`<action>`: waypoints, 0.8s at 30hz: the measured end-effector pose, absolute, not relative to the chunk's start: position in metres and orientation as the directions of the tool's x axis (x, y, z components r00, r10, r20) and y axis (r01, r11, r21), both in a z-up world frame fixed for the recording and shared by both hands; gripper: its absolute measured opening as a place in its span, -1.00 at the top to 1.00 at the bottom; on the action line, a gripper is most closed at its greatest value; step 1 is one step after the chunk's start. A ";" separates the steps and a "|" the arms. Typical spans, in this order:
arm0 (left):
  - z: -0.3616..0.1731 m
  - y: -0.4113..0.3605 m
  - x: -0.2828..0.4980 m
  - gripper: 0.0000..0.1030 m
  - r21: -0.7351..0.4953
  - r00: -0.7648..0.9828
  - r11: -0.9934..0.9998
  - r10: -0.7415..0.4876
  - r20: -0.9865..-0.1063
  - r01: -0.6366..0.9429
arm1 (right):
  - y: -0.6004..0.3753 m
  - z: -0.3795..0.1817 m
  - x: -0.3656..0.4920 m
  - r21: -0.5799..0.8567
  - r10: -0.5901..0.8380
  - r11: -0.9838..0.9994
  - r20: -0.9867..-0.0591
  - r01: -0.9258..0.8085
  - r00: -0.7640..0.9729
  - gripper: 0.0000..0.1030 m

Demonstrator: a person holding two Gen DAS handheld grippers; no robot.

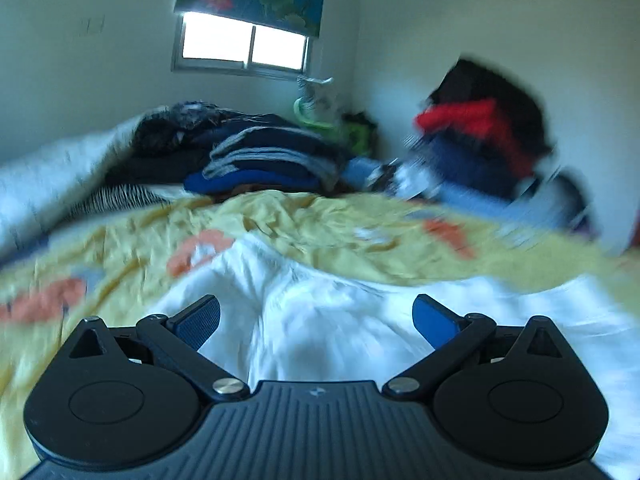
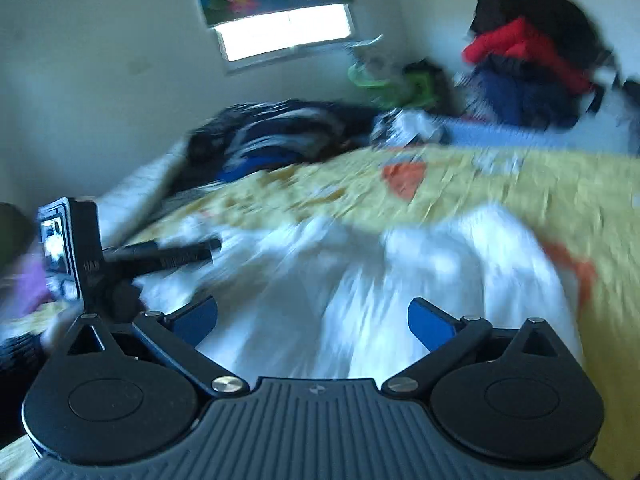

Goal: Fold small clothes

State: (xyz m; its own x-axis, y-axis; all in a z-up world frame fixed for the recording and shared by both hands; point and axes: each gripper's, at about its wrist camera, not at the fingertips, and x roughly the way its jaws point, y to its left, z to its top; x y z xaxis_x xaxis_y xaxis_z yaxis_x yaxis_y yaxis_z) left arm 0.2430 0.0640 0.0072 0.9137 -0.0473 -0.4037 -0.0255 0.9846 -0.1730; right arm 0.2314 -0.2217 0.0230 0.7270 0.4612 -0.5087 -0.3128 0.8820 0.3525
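**A:** What are you seeing on the left wrist view?

**B:** I'm looking along the left gripper (image 1: pixel 316 322). Its blue-padded fingers (image 1: pixel 200 322) are standing spread wide, gripping nothing. Between them and just beyond, a crumpled white garment (image 1: pixel 320 312) is filling the lower centre of the frame, lying on a yellow bedspread (image 1: pixel 300 220) with orange patches.

**A:** Where is its edge running?

**B:** The far edge is curving across the middle of the frame, from lower left up to a peak near the centre, then out to the right edge. Beyond it, yellow cover is lying bare across the middle band. That is the open room.

**A:** And past that?

**B:** A stack of dark folded clothes (image 1: pixel 264 160) is sitting at centre, under the window (image 1: pixel 240 44). A second heap with a red piece (image 1: pixel 472 120) is piling up at the right against the wall. Everything there is blurred.

**A:** The right wrist view?

**B:** The right gripper (image 2: pixel 312 320) is likewise standing wide apart, empty, with the white garment (image 2: pixel 360 288) under and ahead of it. The cloth's right edge is curving down beside an orange patch at the right of the frame. The other gripper body (image 2: pixel 80 256) is showing at the left edge, over the garment's left side. I cannot tell whether it is touching the cloth. Bare yellow is stretching across the upper right.
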 end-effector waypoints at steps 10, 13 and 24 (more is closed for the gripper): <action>-0.027 0.149 0.127 -1.00 -0.467 0.854 0.852 -0.046 -0.519 -0.238 | -0.327 -0.036 0.142 0.634 0.414 0.768 -0.597 0.088 0.687 -0.98; -0.040 0.162 0.129 -1.00 -0.570 0.828 0.769 -0.097 -0.552 -0.290 | -0.330 -0.047 0.153 0.677 0.415 0.721 -0.591 0.145 0.692 -0.94; -0.054 0.178 0.157 -0.99 -0.752 0.827 0.581 -0.226 -0.515 -0.310 | -0.330 -0.065 0.192 0.775 0.364 0.596 -0.495 0.211 0.789 -0.79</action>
State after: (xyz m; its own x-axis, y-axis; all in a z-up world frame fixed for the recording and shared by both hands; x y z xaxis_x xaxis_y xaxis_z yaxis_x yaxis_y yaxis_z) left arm 0.1572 0.1778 -0.0536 0.8270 -0.2259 -0.5148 -0.3096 0.5813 -0.7525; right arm 0.1920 -0.3298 -0.0646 0.7888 0.3644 -0.4950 0.2105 0.5964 0.7746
